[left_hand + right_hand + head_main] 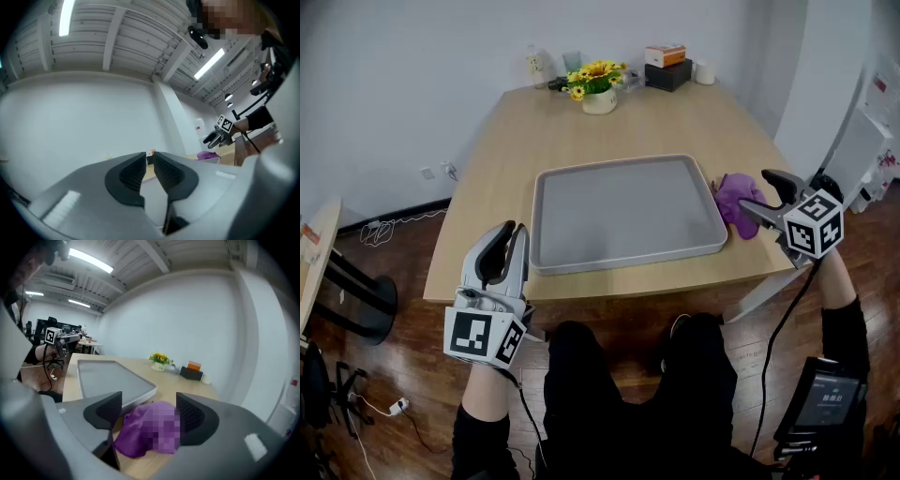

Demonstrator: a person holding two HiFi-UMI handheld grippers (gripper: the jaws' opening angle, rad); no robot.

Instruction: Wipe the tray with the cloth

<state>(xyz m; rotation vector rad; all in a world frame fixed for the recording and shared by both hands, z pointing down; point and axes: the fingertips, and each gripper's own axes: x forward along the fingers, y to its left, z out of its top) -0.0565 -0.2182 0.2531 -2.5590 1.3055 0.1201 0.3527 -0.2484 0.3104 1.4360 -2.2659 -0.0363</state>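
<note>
- The grey tray (546, 220) lies in the middle of the head view, on the wooden table (581, 131).
- The purple cloth (733, 199) lies crumpled on the table, just beside the tray's right edge.
- The right gripper (754, 192), at the right of the frame, has its jaws wide apart; the cloth sits between them, not squeezed.
- The left gripper (512, 230), at the lower left before the table edge, has its jaws almost together, with nothing between them.
</note>
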